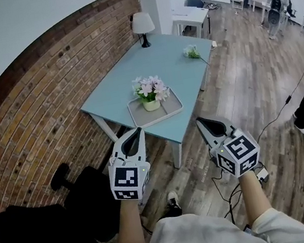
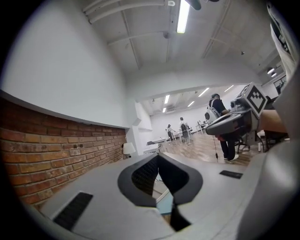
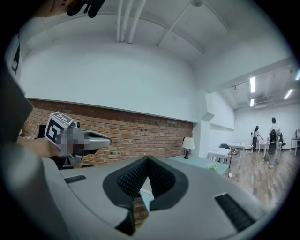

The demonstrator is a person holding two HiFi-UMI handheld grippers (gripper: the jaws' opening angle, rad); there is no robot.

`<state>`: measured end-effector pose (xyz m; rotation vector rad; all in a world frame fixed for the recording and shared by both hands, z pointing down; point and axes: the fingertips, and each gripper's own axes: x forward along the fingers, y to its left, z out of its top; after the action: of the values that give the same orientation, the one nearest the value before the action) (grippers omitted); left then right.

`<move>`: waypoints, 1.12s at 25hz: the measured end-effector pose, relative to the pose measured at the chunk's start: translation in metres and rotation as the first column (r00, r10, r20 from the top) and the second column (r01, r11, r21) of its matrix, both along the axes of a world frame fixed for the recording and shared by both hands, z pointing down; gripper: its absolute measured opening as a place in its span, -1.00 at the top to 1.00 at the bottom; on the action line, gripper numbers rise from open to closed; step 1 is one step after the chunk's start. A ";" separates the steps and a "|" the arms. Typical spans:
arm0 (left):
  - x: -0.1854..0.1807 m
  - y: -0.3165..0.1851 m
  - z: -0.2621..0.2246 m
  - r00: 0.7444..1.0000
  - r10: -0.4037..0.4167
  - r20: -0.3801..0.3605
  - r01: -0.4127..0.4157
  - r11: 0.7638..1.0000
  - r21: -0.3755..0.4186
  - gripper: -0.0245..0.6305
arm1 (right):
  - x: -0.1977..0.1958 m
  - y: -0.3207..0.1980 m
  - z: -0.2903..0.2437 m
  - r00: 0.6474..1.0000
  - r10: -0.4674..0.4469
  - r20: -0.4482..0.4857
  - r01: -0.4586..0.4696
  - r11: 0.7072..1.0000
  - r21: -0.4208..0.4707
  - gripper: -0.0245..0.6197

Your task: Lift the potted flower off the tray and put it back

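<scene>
Head view: left gripper (image 1: pixel 138 131) and right gripper (image 1: pixel 200 121), jaws pressed together, hang short of the blue table (image 1: pixel 170 57); unopened, they could topple the pink potted flower (image 1: pixel 149 92) on its grey tray (image 1: pixel 169 111).

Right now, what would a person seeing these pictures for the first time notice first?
The pink potted flower stands on a grey tray near the front edge of the blue table. Low in the head view, the left tool and right tool are both shut and empty, short of the table. A brick wall runs along the left, and a white lamp stands at the table's far end.
</scene>
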<state>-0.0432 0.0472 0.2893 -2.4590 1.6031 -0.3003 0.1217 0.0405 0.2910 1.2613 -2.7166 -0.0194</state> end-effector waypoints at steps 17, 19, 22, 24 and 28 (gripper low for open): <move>-0.039 -0.086 0.018 0.999 0.026 -0.020 -0.027 0.998 -0.052 0.80 | -0.047 -0.079 0.015 0.999 0.012 -0.034 -0.014 0.999 -0.049 0.85; -0.043 -0.095 0.020 0.999 0.032 -0.025 -0.033 0.998 -0.057 0.80 | -0.052 -0.087 0.018 0.999 0.015 -0.043 -0.017 0.998 -0.056 0.85; -0.050 -0.110 0.025 0.998 0.045 -0.033 -0.047 0.997 -0.065 0.80 | -0.059 -0.101 0.024 0.998 0.021 -0.055 -0.024 0.997 -0.068 0.85; -0.053 -0.119 0.030 0.998 0.055 -0.038 -0.058 0.996 -0.072 0.78 | -0.064 -0.109 0.029 0.997 0.020 -0.072 -0.025 0.997 -0.073 0.85; -0.059 -0.136 0.041 0.996 0.079 -0.038 -0.082 0.992 -0.097 0.75 | -0.074 -0.125 0.035 0.997 0.030 -0.071 -0.036 0.996 -0.084 0.85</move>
<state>-0.1021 -0.0886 0.3303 -2.6079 1.5319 -0.3348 0.0476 -0.0848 0.3258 1.2573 -2.6076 0.0548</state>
